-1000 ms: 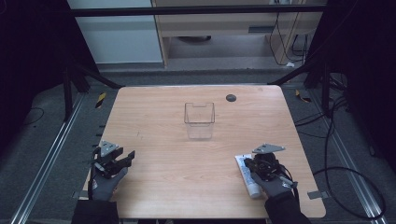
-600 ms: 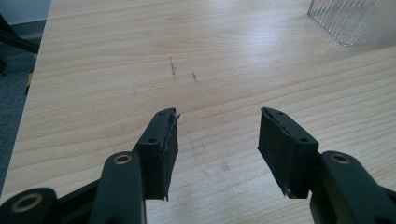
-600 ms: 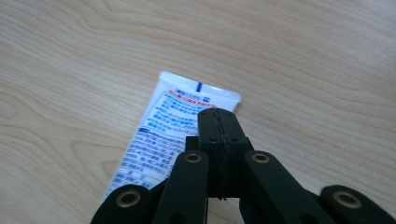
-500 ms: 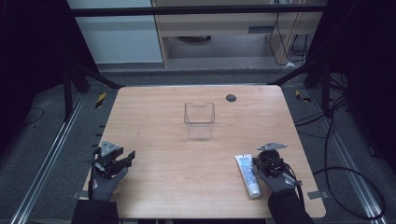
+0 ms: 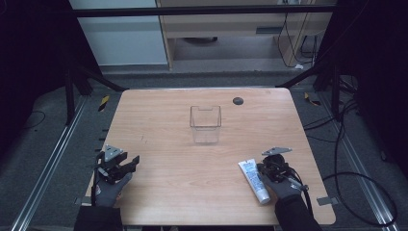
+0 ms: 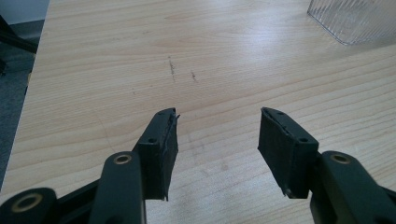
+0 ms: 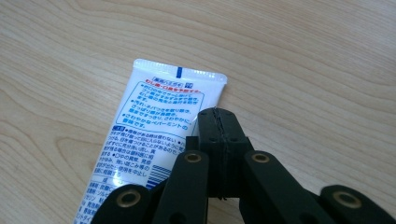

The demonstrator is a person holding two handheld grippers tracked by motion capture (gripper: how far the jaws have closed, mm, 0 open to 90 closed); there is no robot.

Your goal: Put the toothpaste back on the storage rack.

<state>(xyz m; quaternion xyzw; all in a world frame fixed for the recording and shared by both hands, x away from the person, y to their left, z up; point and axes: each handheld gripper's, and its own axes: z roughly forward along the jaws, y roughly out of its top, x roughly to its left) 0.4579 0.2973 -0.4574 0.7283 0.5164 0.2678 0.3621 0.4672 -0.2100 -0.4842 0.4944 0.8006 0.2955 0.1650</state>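
Observation:
A white toothpaste tube (image 5: 254, 180) with blue print lies flat near the table's front right. In the right gripper view the tube (image 7: 149, 135) runs from the lower left up to its crimped end. My right gripper (image 5: 267, 169) hovers just right of the tube; its jaws are pressed together with nothing between them (image 7: 218, 122). At the front left my left gripper (image 5: 128, 163) is open, its jaws spread wide over bare wood (image 6: 217, 126). A clear plastic box (image 5: 205, 124) stands upright at the table's middle.
A small dark round disc (image 5: 237, 100) lies near the far edge of the wooden table (image 5: 168, 120). The clear box's ribbed corner (image 6: 355, 18) shows at the upper right of the left gripper view. Cables trail on the floor at the right.
My right gripper has slid right, off the top of the tube, so the tube now lies in full view beside it. The left gripper has barely moved.

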